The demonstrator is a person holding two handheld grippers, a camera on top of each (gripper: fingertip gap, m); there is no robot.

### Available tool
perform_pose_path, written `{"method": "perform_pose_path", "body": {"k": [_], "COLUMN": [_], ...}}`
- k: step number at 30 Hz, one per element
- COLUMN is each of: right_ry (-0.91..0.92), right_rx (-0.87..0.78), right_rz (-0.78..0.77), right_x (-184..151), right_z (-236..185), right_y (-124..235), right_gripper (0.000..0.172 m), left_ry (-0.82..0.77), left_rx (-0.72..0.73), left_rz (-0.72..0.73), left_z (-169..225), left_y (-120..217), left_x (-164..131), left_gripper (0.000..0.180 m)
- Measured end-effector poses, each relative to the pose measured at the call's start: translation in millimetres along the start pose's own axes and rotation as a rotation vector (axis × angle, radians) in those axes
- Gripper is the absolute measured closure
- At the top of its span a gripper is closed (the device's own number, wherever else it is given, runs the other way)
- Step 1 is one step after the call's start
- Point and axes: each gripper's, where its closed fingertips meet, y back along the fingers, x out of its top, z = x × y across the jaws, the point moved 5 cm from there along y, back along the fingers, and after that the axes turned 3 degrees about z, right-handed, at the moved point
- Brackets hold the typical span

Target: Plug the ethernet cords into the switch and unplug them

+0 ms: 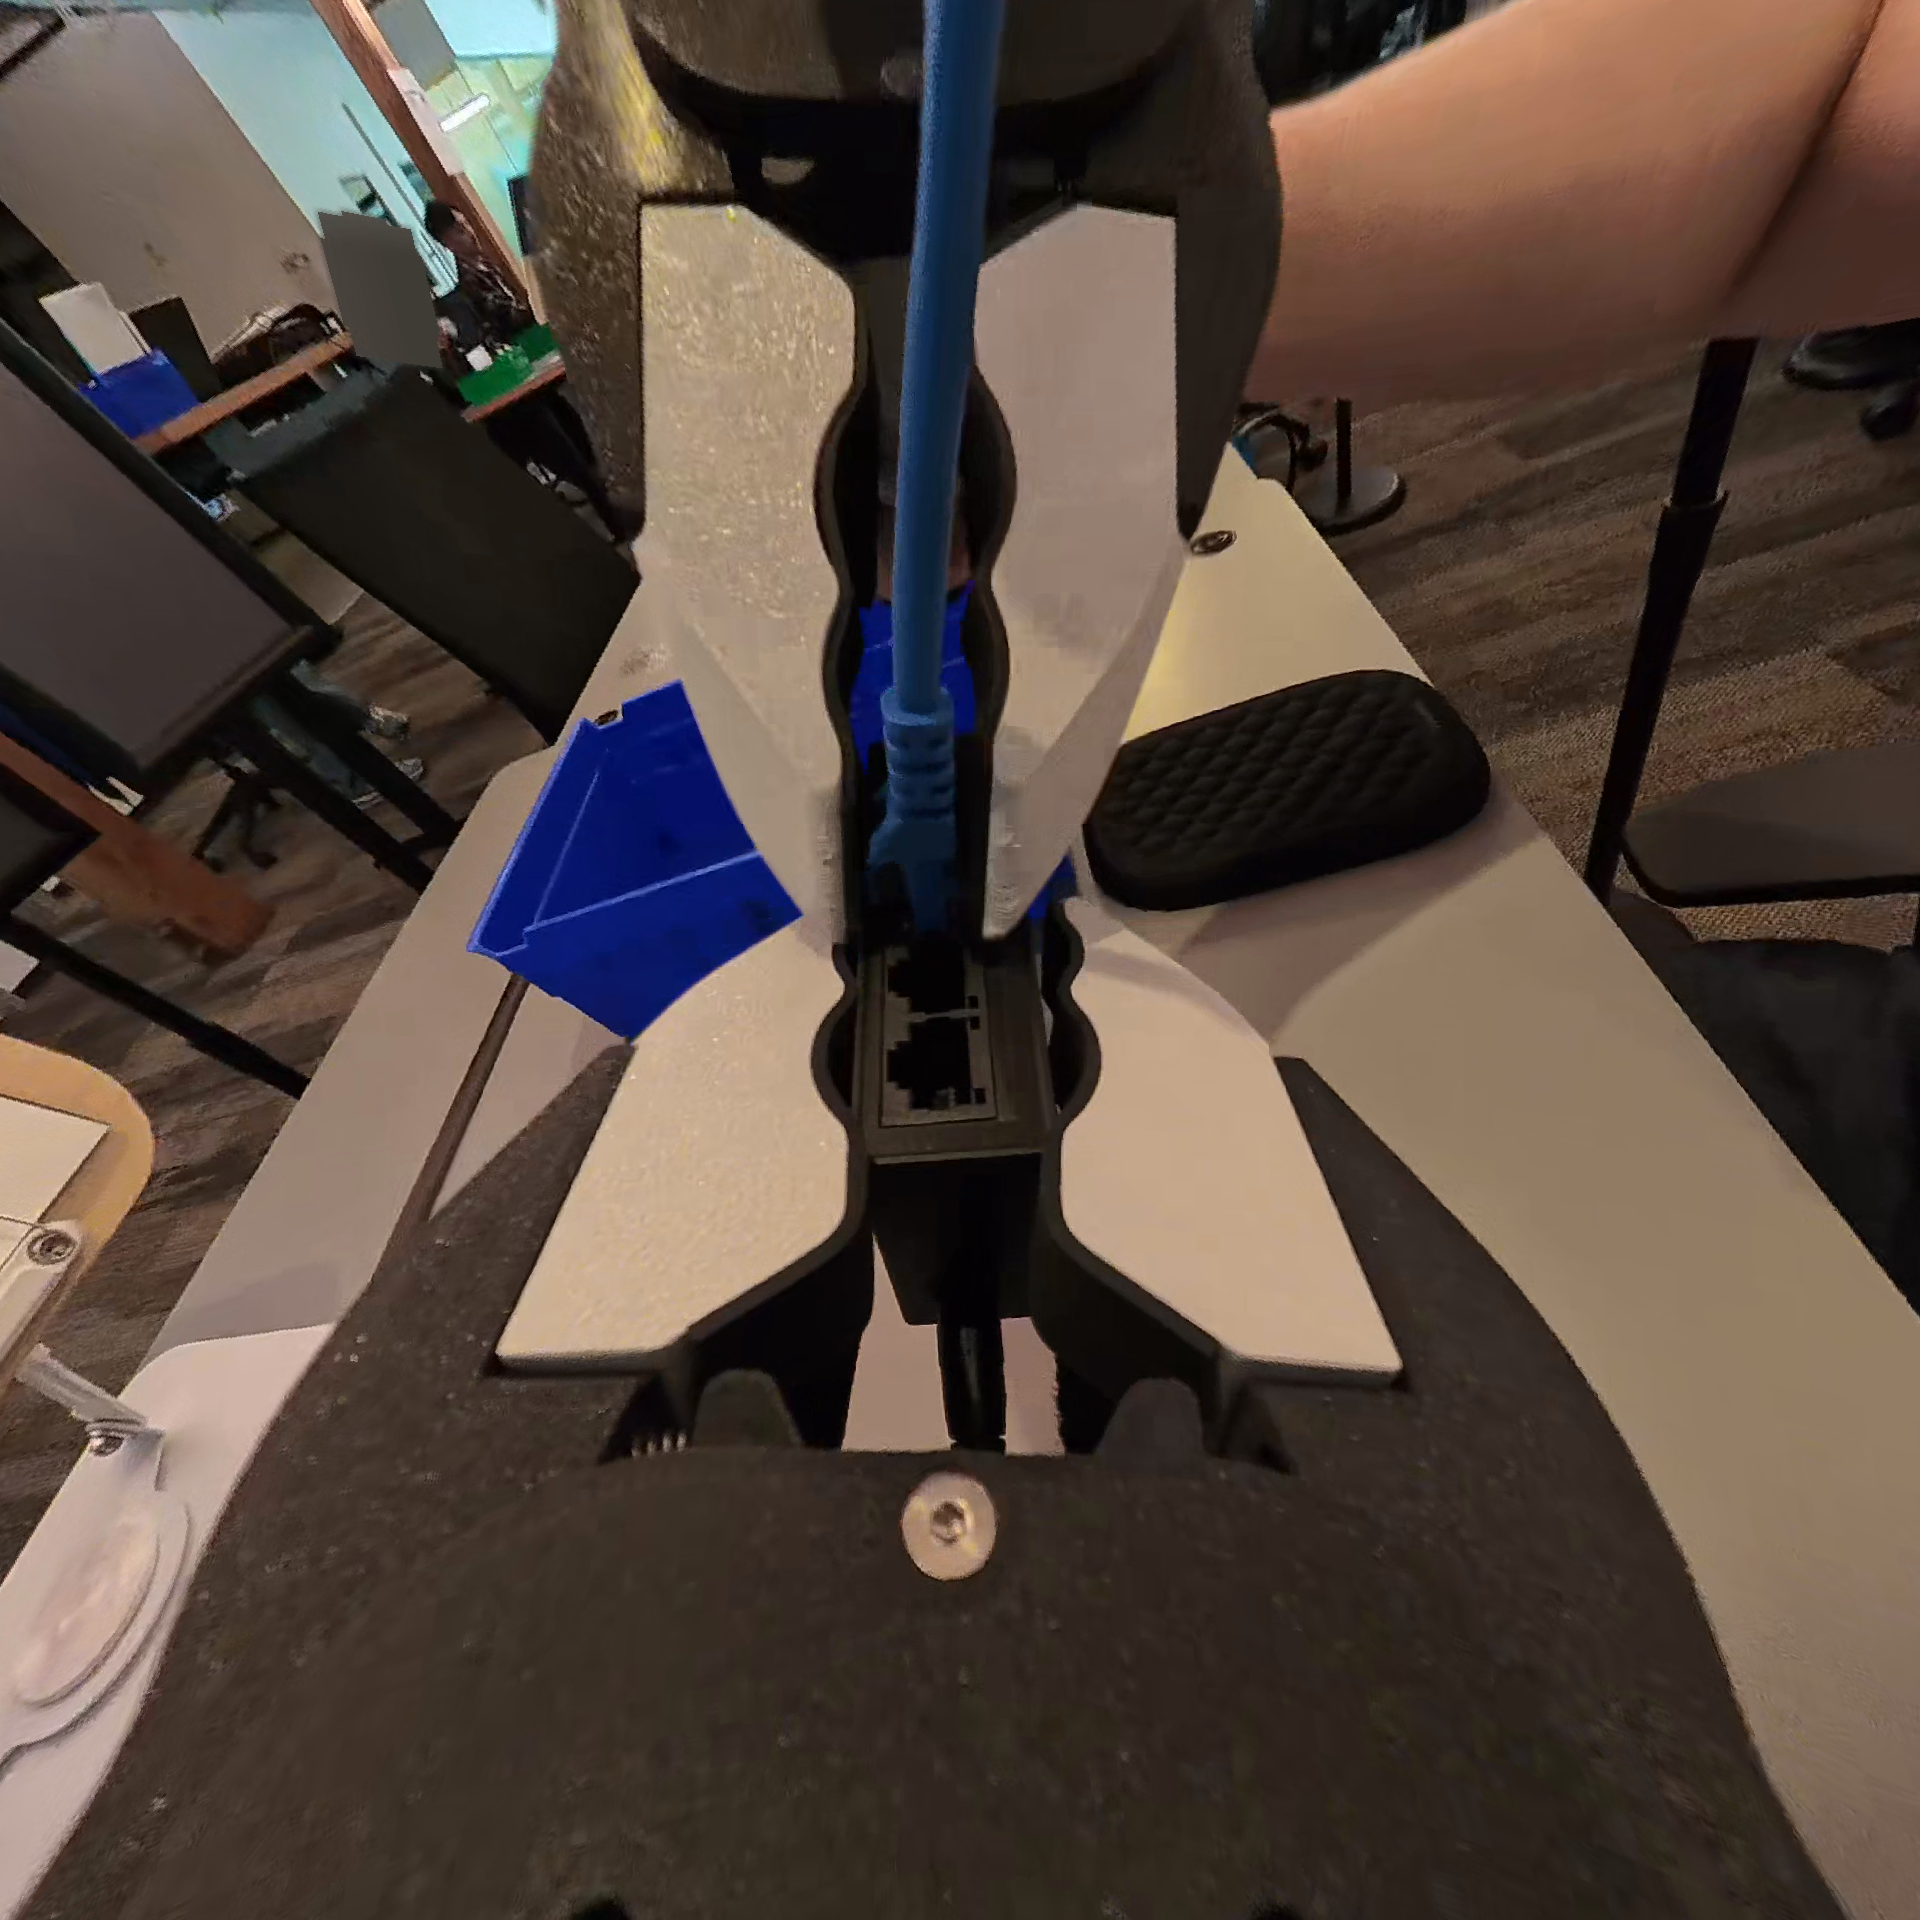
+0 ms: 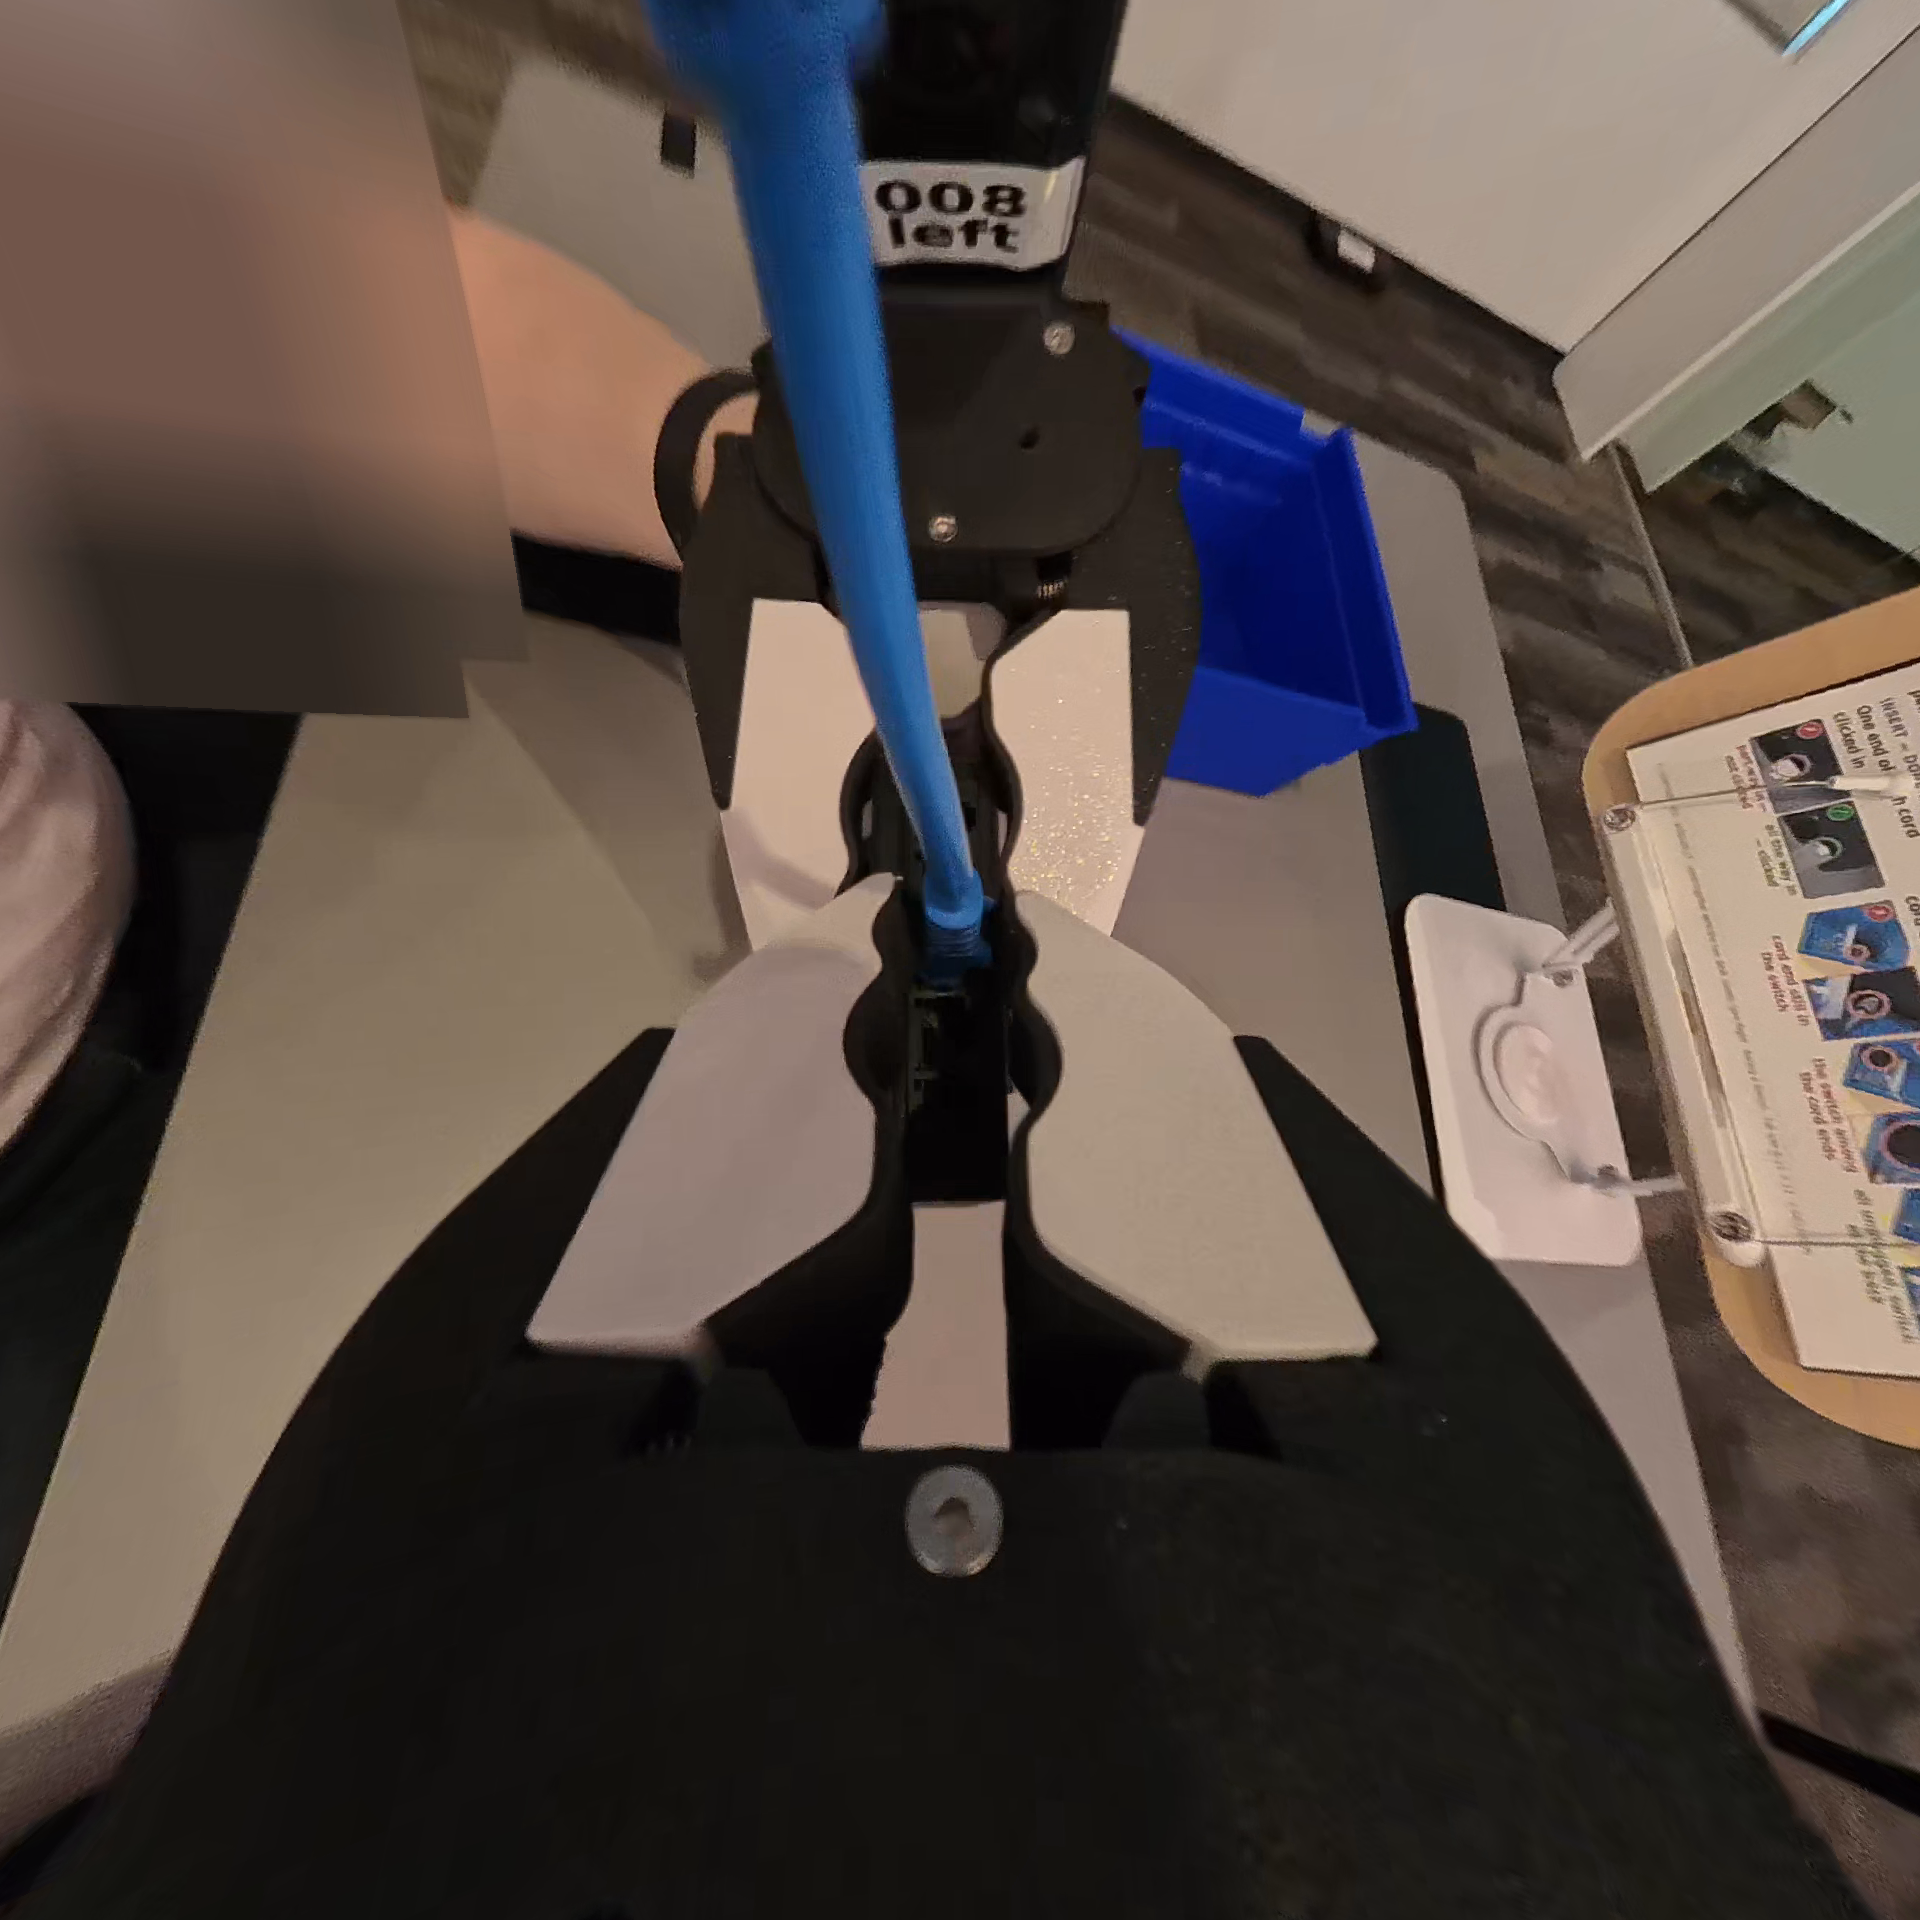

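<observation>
Between my left fingers [image 1: 727, 1122] I clamp the black switch [image 1: 951, 1049] steady, so my right gripper [image 1: 925, 894], narrowed on the blue plug [image 1: 920, 790], meets its port.

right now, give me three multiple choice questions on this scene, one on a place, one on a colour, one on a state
1. Where is the quilted black pad?
A. on the grey table
B. inside the blue plastic bin
C. on the carpet

2. What colour is the ethernet cord?
A. yellow
B. blue
C. white

3. What is the left gripper doing?
A. hanging open over the blue bin
B. jaws closed on the small black switch
C. gripping the black pad

Answers:
1 A, the pad lies flat on the tabletop.
2 B, cord and ribbed boot are blue.
3 B, the switch sits clamped between its fingers, ports facing the plug.
</observation>
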Motion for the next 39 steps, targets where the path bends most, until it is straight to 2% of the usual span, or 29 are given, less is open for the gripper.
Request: {"method": "perform_pose_path", "body": {"k": [2, 6, 8, 9, 13, 17, 21, 26, 30, 34, 39], "right_ry": [0.029, -0.018, -0.079, -0.103, -0.173, -0.233, -0.257, -0.249, -0.252, -0.314, -0.273], "right_rx": [0.010, 0.020, 0.036, 0.036, 0.046, 0.054, 0.061, 0.058, 0.049, 0.081, 0.052], "right_rz": [-0.065, -0.046, 0.002, 0.036, 0.060, 0.059, 0.037, 0.069, 0.060, 0.127, 0.126], "right_x": [0.0, 1.8, 2.1, 3.3, -0.7, -7.1, -9.4, 0.3, -0.1, 4.8, 2.0], "right_z": [-0.7, 1.1, 0.6, 1.1, 2.3, 0.8, 0.6, 3.0, 4.2, 8.0, 11.7], "right_y": [-0.7, 0.0, -0.2, -0.1, 0.7, -1.4, -1.7, 0.3, -4.2, -0.3, -3.5], "right_gripper": [0.158, 0.159, 0.159, 0.159, 0.159, 0.159, 0.159, 0.159, 0.159, 0.158, 0.157], "left_ry": [-0.022, -0.076, -0.085, -0.077, -0.008, -0.030, -0.001, 0.063, 0.055, 0.141, 0.133], "left_rx": [0.003, 0.045, 0.068, 0.072, 0.086, 0.114, 0.097, 0.060, 0.053, -0.047, -0.037], "left_rz": [-0.023, -0.024, -0.026, -0.046, -0.023, -0.181, -0.215, -0.128, -0.178, -0.014, -0.032], "left_z": [0.6, -0.7, -1.6, -1.4, -2.2, -3.6, -2.7, -2.2, -4.0, -1.7, -5.6], "left_y": [-0.6, -0.7, -3.8, -6.4, -12.4, -15.6, -19.2, -18.9, -16.3, -9.0, -2.8], "left_x": [-1.7, -1.6, -3.4, -5.7, -9.1, -21.0, -26.6, -19.4, -24.7, -7.4, -6.5], "left_gripper": [0.149, 0.147, 0.130, 0.128, 0.132, 0.133, 0.134, 0.133, 0.133, 0.133, 0.134]}}
